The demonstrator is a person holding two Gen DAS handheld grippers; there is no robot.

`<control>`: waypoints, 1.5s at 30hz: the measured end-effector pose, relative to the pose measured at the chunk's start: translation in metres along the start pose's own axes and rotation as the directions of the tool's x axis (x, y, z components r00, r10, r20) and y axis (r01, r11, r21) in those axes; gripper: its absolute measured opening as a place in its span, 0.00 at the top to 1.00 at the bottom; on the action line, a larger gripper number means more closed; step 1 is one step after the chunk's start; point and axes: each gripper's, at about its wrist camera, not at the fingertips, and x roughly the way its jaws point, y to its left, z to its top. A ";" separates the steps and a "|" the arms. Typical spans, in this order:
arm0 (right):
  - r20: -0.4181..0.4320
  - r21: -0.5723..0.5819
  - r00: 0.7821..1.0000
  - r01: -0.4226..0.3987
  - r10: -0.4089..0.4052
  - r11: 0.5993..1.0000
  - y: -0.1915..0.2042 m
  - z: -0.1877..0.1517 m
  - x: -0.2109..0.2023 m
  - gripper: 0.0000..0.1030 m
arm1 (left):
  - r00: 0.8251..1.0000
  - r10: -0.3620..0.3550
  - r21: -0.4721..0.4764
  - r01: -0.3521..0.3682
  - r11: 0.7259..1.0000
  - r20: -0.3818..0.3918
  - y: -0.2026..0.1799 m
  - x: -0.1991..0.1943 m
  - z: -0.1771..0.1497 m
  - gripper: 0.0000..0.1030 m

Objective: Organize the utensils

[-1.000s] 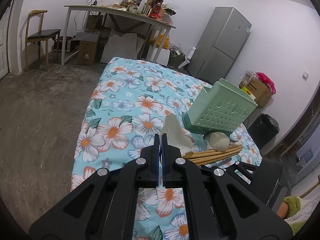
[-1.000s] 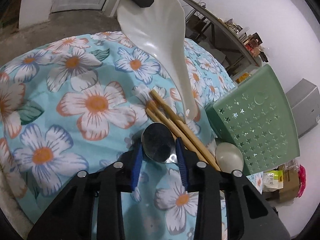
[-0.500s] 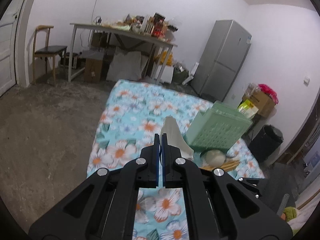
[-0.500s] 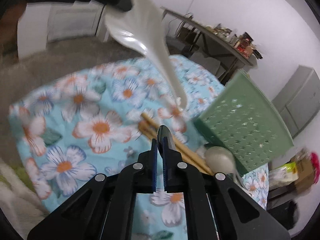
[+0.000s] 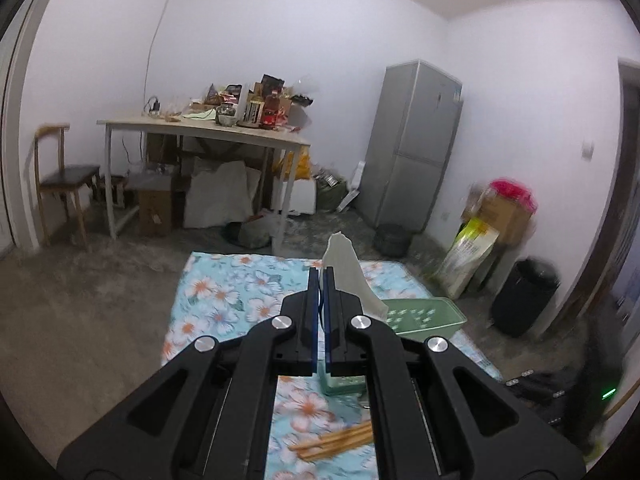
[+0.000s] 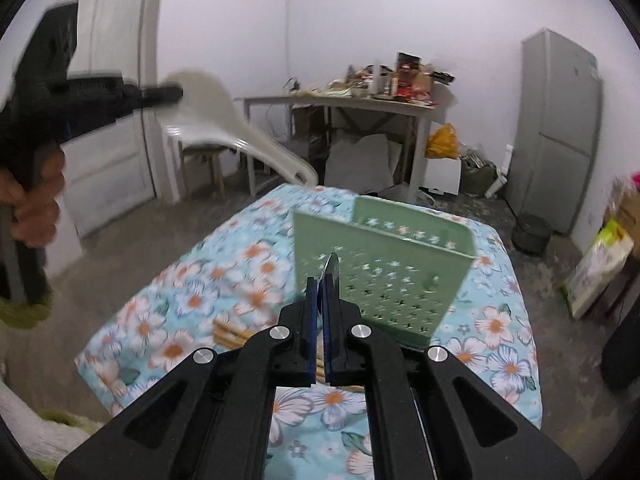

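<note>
1. While both grippers hang above the tabletop (image 6: 500,360) draped in a blue floral cloth, the right gripper (image 6: 321,286) has just closed its fingers tight on a shiny metal spoon (image 6: 333,267), whose edge pokes out past the tips.
2. The left gripper (image 5: 321,276) has its fingers pinched on a white plastic rice scoop (image 5: 346,268).
3. A pale green perforated plastic utensil basket (image 6: 384,276) stands just beyond the spoon.
4. Wooden chopsticks (image 5: 336,438) lie on the cloth beside the basket.
5. Behind stand a cluttered table (image 5: 208,132) and a grey fridge (image 5: 416,144).
</note>
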 end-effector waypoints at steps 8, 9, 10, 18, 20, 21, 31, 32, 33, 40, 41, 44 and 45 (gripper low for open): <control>0.071 0.130 0.997 -0.028 0.019 0.991 -0.046 0.008 -0.014 0.98 | 0.983 0.127 0.150 -0.107 0.983 -0.133 -0.030 0.066 -0.001 0.99; 0.077 0.138 0.997 -0.030 0.019 0.990 -0.049 0.009 -0.015 0.98 | 0.980 0.129 0.161 -0.105 0.981 -0.152 -0.034 0.074 -0.002 0.99; 0.084 0.147 0.996 -0.032 0.020 0.989 -0.055 0.010 -0.017 0.98 | 0.979 0.127 0.166 -0.100 0.981 -0.162 -0.037 0.080 -0.002 0.99; 0.168 0.208 0.985 -0.070 0.034 0.976 -0.091 0.026 -0.036 0.98 | 0.977 0.046 0.112 -0.023 0.993 -0.207 -0.041 0.106 -0.003 0.79; 0.190 0.217 0.981 -0.082 0.041 0.973 -0.099 0.034 -0.039 0.98 | 0.982 0.015 0.068 -0.002 0.998 -0.188 -0.038 0.104 -0.003 0.69; 0.199 0.219 0.979 -0.087 0.043 0.972 -0.101 0.036 -0.040 0.98 | 0.985 0.004 0.055 0.005 0.998 -0.174 -0.037 0.101 -0.003 0.65; 0.367 0.211 0.921 -0.218 0.129 0.953 -0.134 0.095 -0.049 0.98 | 0.989 0.030 -0.081 -0.042 0.996 -0.145 -0.005 0.081 -0.024 0.39; 0.377 0.206 0.916 -0.224 0.134 0.952 -0.135 0.099 -0.048 0.98 | 0.986 0.039 -0.093 -0.055 0.994 -0.160 0.000 0.080 -0.030 0.38; 0.392 0.197 0.910 -0.228 0.137 0.954 -0.136 0.106 -0.046 0.98 | 0.983 0.052 -0.102 -0.071 0.992 -0.178 0.005 0.081 -0.035 0.37; 0.387 0.197 0.899 -0.300 0.207 0.933 -0.141 0.132 0.000 0.98 | 0.946 0.037 -0.176 -0.099 0.979 -0.323 0.023 0.081 -0.082 0.29; 0.376 0.201 0.902 -0.305 0.215 0.931 -0.140 0.132 0.010 0.98 | 0.942 0.025 -0.180 -0.090 0.980 -0.334 0.024 0.081 -0.085 0.27; 0.332 0.205 0.919 -0.290 0.212 0.935 -0.136 0.127 0.033 0.98 | 0.936 0.032 -0.139 -0.086 0.986 -0.351 0.017 0.081 -0.096 0.21; 0.320 0.208 0.924 -0.285 0.211 0.936 -0.135 0.123 0.039 0.98 | 0.935 0.041 -0.113 -0.086 0.990 -0.354 0.013 0.082 -0.098 0.19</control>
